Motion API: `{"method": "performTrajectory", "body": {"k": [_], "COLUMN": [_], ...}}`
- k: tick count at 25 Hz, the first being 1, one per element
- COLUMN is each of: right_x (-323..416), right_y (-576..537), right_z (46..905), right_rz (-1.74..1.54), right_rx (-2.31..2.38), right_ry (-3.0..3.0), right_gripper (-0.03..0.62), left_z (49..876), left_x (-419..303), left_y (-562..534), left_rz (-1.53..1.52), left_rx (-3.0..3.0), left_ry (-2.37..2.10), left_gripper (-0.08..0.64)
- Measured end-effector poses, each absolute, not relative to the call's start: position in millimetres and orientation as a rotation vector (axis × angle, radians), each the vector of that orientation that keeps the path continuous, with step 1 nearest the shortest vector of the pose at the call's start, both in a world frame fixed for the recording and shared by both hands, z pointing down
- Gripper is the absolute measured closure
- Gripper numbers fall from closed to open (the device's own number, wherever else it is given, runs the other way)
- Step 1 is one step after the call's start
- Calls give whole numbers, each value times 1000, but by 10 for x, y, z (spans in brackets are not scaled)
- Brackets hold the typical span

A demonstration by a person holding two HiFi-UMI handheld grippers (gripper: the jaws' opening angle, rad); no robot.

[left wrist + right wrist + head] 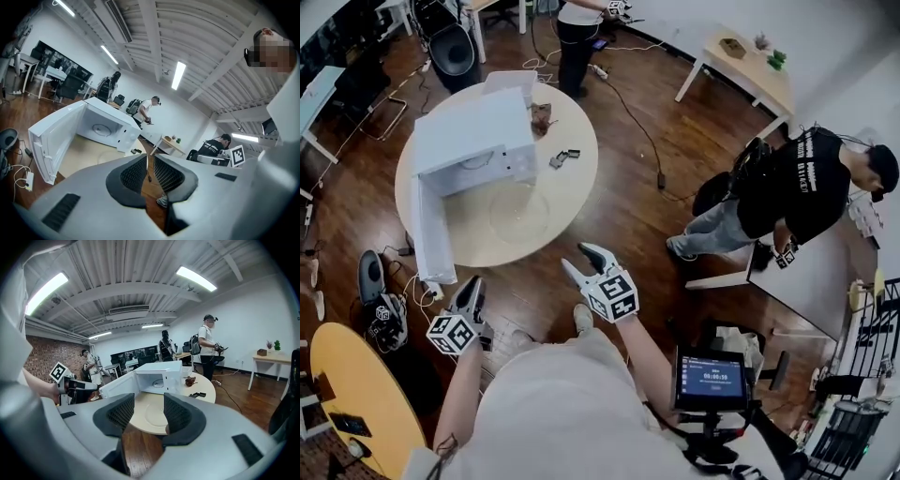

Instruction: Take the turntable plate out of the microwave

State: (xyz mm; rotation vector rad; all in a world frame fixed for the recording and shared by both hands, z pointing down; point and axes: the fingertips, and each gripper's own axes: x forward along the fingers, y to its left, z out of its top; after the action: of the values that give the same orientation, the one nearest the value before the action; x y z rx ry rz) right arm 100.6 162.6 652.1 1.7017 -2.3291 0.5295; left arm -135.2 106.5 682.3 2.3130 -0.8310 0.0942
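We log: plate [518, 212] on table [574, 183] before open microwave [478, 141]. Left gripper [472, 287] closed, empty. Right gripper [577, 258] wide apart, empty.

Strip lights [178, 75] shine bright overhead; fisheye edges warp and darken.

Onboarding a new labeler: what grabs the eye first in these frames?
The white microwave sits on the round table with its door swung wide open. The clear turntable plate lies on the table just in front of it. The left tool and the right tool hang back over the floor, the right one open and empty.
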Motion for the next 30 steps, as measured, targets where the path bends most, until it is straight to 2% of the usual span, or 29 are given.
{"method": "performTrajectory", "body": {"k": [14, 20, 30], "right_x": [1033, 1157, 1459], "right_y": [1652, 1619, 1605], "right_z": [6594, 6599, 6694], "right_rz": [534, 536, 573], "right_rx": [1693, 1764, 1769], "right_ry": [-2315, -2308, -2327], "right_gripper": [397, 419, 419], "left_z": [6965, 7028, 7007], "left_x": [-1360, -1285, -1013], "left_y": [1026, 977, 970], "left_rz": [128, 157, 182], "left_rx": [2275, 2271, 2271], "left_ry": [-831, -820, -840], "left_gripper": [514, 514, 514]}}
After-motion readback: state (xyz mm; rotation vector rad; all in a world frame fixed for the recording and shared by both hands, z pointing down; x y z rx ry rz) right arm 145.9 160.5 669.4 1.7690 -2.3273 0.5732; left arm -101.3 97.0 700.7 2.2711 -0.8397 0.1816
